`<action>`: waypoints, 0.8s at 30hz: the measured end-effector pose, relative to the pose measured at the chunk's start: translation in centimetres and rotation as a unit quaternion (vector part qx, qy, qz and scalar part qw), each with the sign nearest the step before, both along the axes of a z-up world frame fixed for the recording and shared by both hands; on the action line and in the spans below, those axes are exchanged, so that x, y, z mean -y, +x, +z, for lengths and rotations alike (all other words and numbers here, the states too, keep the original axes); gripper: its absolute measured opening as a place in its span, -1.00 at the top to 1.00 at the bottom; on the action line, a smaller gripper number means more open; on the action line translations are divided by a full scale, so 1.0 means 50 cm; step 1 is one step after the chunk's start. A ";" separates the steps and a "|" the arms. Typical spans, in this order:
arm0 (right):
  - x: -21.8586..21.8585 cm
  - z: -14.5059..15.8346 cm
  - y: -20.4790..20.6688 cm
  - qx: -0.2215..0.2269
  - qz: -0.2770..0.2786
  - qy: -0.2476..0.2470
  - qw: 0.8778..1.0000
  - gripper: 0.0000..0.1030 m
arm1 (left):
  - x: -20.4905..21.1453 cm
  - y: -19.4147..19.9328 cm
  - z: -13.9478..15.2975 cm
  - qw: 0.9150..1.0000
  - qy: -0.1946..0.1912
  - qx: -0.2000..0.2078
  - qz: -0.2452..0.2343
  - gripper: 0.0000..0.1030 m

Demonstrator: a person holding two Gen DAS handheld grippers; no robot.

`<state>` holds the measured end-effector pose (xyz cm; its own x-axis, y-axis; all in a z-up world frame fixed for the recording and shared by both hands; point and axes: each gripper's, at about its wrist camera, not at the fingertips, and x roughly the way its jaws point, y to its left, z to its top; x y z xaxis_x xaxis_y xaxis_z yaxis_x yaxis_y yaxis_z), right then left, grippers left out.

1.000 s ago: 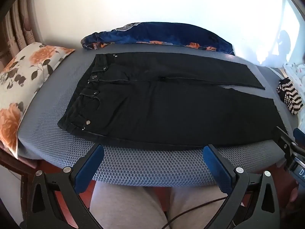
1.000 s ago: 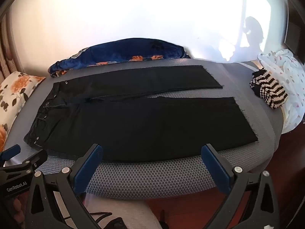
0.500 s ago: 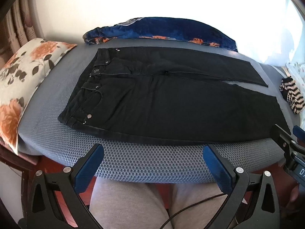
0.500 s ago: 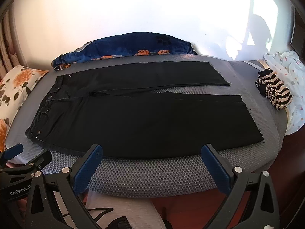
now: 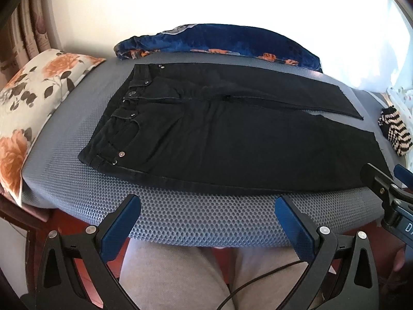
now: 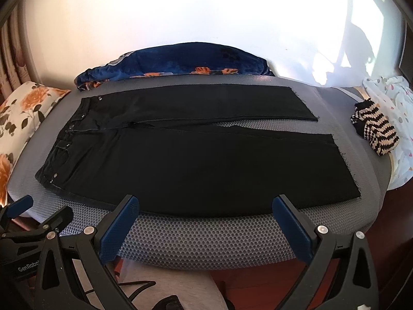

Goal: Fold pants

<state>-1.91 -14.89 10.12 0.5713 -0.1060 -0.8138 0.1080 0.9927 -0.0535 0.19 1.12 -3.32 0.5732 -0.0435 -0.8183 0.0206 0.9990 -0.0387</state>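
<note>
Both views have risen and tipped down over the flat black denim pants (image 5: 232, 134); left hand-held gripper (image 5: 206, 206) and right hand-held gripper (image 6: 204, 206) hang wide open just short of the near leg, nothing folded yet.

"GenRobo" on left hand-held gripper (image 6: 28, 263)

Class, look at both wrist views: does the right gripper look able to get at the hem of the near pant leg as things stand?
Probably yes. The right gripper is open and empty at the mat's near edge, and the near hem of the black pants lies flat with nothing on it; the striped sock lies apart.
</note>
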 end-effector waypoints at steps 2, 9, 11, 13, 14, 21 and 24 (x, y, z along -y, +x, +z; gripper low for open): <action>-0.003 -0.001 0.000 -0.001 0.003 0.000 1.000 -1.00 | -0.001 -0.001 -0.003 1.000 -0.001 -0.004 0.003 -0.99; -0.005 0.001 0.001 -0.001 0.002 0.002 1.000 -1.00 | -0.002 0.002 -0.006 1.000 -0.002 -0.008 0.004 -0.99; -0.005 0.000 0.000 -0.002 0.002 0.003 1.000 -1.00 | -0.002 0.002 -0.006 1.000 -0.003 -0.009 0.004 -0.99; -0.007 0.000 0.001 -0.003 0.002 0.002 1.000 -1.00 | -0.003 0.002 -0.006 1.000 -0.001 -0.008 0.004 -0.99; -0.008 0.000 0.001 -0.003 0.002 0.003 1.000 -1.00 | -0.003 0.002 -0.006 1.000 0.000 -0.009 0.007 -0.99; -0.008 -0.002 0.000 -0.001 0.005 0.003 1.000 -1.00 | -0.009 0.001 -0.003 1.000 0.001 -0.006 0.015 -0.99; -0.008 -0.003 -0.001 -0.001 0.006 0.003 1.000 -1.00 | -0.008 -0.001 -0.003 1.000 0.006 -0.003 0.016 -0.99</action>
<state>-1.94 -14.51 9.99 0.5705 -0.0940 -0.8159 0.0961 0.9942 -0.0473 0.12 1.51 -3.45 0.5686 -0.0153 -0.8224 -0.0111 0.9996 -0.0263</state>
